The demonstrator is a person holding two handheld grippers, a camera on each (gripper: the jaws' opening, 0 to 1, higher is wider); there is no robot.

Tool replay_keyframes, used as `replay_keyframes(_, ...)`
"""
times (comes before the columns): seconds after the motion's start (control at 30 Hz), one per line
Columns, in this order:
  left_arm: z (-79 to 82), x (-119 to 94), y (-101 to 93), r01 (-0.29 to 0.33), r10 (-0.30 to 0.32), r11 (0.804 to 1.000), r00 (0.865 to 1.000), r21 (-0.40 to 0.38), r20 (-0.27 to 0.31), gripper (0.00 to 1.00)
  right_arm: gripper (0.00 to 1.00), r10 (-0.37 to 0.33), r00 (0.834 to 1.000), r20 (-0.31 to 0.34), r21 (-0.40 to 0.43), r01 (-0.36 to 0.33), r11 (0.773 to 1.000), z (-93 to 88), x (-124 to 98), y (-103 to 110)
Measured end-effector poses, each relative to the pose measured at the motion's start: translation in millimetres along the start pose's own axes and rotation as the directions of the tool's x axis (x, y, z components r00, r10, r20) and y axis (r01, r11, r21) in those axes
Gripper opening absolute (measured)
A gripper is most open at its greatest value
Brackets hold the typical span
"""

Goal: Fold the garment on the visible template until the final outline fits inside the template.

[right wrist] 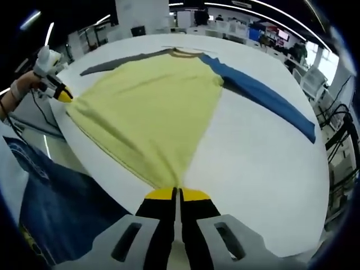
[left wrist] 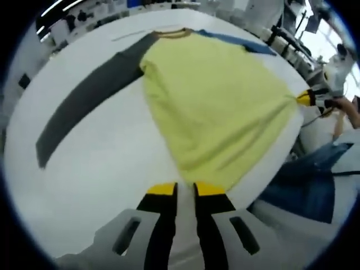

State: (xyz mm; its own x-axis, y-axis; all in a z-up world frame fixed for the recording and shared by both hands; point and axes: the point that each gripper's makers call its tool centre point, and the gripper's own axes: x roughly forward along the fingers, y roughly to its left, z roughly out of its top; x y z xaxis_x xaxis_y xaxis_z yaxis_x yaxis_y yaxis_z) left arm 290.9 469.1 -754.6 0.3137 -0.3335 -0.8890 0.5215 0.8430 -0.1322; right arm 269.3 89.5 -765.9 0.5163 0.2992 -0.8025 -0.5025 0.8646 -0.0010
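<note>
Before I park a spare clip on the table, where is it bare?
Bare white table lies between the yellow body and the blue sleeve, and beyond that sleeve. More lies beside the grey sleeve, on both its sides. It is crowded at the hem, where left gripper and right gripper pinch its corners.

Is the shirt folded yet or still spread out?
Spread. The shirt lies flat, grey sleeve and blue sleeve stretched outward; both grippers pinch its hem corners.
</note>
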Motion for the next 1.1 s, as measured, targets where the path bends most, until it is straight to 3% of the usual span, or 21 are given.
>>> replay_keyframes(0.33, -11.2, -2, -4.5, -0.013, 0.013, 0.999, 1.0, -0.038, -0.022, 0.08, 0.02, -0.011, 1.0, 0.028, 0.016, 0.01, 1.0, -4.9, -7, -7)
replay_keyframes(0.43, -21.1, 0, -10.0, -0.01, 0.009, 1.0, 0.997, -0.017, -0.075, 0.08, 0.02, -0.01, 0.999, 0.032, 0.025, 0.009, 1.0, -7.5, -9, -8)
replay_keyframes(0.53, -23.2, 4, -17.4, -0.013, 0.012, 1.0, 0.996, -0.01, -0.086, 0.08, 0.02, -0.009, 0.999, 0.035, 0.033, 0.008, 0.999, -9.8, -10, -10)
replay_keyframes(0.67, -16.9, 6, -25.6, -0.002, 0.001, 1.0, 0.998, -0.019, -0.058, 0.07, 0.02, -0.011, 0.999, 0.041, 0.04, 0.009, 0.999, -11.4, -14, -12)
replay_keyframes(0.77, -11.2, 3, -22.7, -0.026, 0.026, 1.0, 0.998, -0.004, -0.051, 0.07, 0.02, -0.016, 0.999, 0.045, 0.05, 0.014, 0.999, -14.6, -17, -15)
replay_keyframes(0.97, 9.8, -8, -11.8, -0.079, 0.079, 0.997, 0.997, 0.003, 0.018, 0.08, 0.02, -0.014, 0.999, 0.044, 0.062, 0.011, 0.998, -21.6, -19, -15)
replay_keyframes(1.1, 14.8, -10, -10.7, -0.092, 0.092, 0.995, 0.996, 0.03, 0.018, 0.08, 0.02, -0.013, 0.999, 0.043, 0.059, 0.011, 0.998, -22.3, -20, -15)
